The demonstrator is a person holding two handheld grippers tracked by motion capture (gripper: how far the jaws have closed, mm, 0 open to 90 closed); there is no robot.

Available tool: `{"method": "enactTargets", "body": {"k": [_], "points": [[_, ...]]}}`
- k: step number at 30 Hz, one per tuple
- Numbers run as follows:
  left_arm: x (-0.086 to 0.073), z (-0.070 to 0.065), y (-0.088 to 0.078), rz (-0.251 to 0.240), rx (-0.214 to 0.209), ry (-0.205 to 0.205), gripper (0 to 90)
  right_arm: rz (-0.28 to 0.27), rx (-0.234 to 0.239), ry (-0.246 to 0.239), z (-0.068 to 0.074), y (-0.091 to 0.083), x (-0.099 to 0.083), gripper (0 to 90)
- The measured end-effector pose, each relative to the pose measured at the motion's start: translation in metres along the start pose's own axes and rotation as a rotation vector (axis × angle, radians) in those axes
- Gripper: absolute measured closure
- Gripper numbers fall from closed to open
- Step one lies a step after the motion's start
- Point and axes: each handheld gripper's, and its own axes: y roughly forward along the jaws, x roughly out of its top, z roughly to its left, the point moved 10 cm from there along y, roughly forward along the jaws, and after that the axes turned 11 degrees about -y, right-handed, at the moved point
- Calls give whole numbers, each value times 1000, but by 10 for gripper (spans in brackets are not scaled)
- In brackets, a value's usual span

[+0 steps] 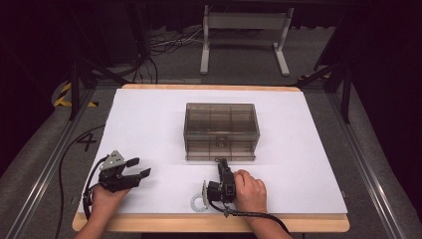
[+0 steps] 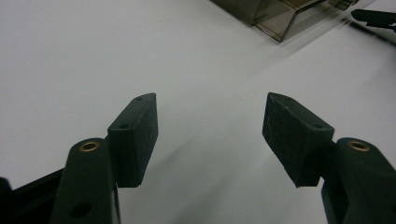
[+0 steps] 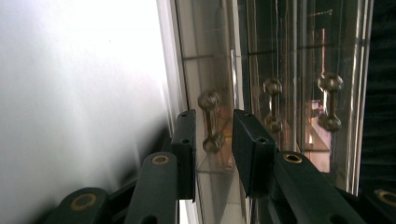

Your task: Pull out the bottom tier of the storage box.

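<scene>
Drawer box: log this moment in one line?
right tool: jaws astride bottom drawer handle, not clamped | left tool: open, idle on table | drawer box: shut

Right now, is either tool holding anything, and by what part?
Nothing held. Right tool straddles the bottom drawer's handle on the drawer box, pads not touching it. Left tool is open.

drawer box [image 1: 220,130] blocks centre, open table [image 1: 144,119] around
</scene>
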Motion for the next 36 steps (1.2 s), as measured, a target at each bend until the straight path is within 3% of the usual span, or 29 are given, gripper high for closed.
{"method": "enactTargets", "body": {"k": [11, 18, 27, 28, 33, 36], "points": [[1, 1, 2, 5, 5, -2, 367, -5, 39, 84, -2, -9, -20, 663], [1, 1, 3, 11, 12, 2, 368, -18, 67, 219, -9, -13, -37, 614], [1, 1, 3, 12, 15, -2, 368, -30, 97, 307, -11, -17, -54, 562], [1, 1, 3, 11, 15, 0, 368, -40, 115, 338, -10, -19, -57, 552], [1, 1, 3, 11, 16, -1, 368, -55, 149, 374, -9, -19, -64, 548], [1, 1, 3, 11, 15, 0, 368, -59, 185, 429, -6, -19, -69, 538]]}}
